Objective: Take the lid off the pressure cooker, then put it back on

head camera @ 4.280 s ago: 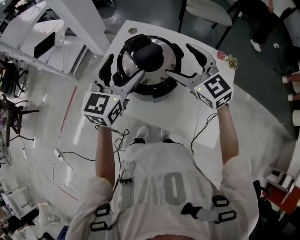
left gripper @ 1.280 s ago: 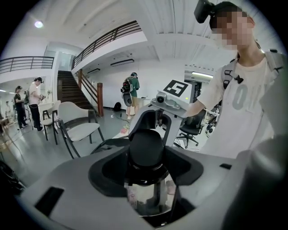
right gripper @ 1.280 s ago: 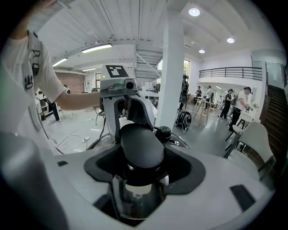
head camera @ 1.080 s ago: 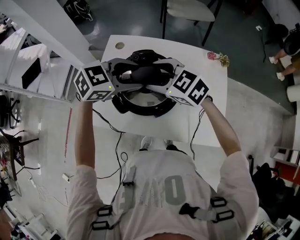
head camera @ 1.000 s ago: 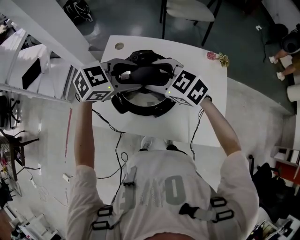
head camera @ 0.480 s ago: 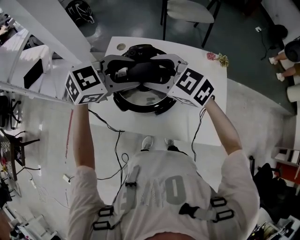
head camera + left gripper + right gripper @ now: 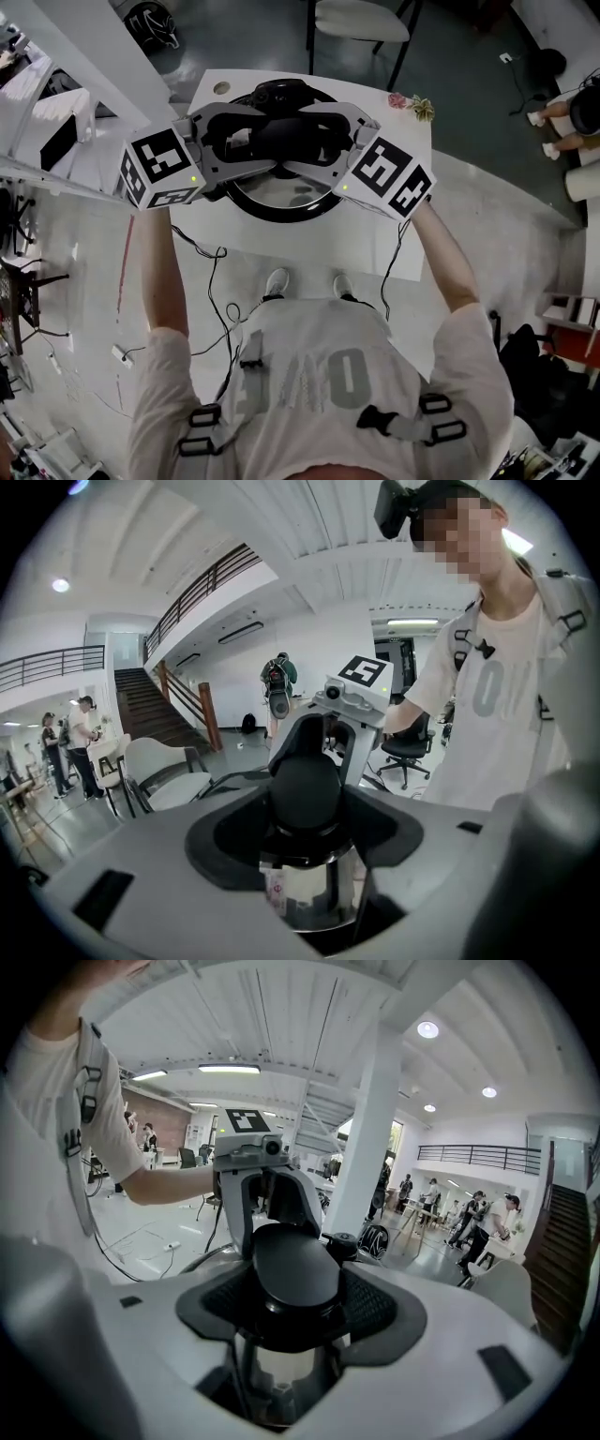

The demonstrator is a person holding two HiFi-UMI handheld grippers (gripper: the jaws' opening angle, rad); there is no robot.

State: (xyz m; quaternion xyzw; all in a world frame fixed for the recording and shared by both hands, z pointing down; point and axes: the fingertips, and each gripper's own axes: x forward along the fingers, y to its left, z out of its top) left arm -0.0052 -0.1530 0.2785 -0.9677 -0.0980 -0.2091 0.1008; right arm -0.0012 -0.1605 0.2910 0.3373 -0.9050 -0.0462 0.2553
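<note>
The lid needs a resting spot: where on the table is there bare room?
Widest: the bare table strip between the cooker and the near edge. Smaller: between cooker and flowers. Left of the cooker, only a narrow margin.

Head view: the left gripper (image 7: 246,141) and right gripper (image 7: 319,141) cover both ends of the black handle (image 7: 281,138); the lid (image 7: 281,192) hides whatever lies beneath it, so we cannot tell whether it rests on anything. The chair (image 7: 361,14) is cut by the top edge. We cannot identify the small pink item (image 7: 410,103). Left gripper view: the lid's label (image 7: 275,892) is unreadable.
</note>
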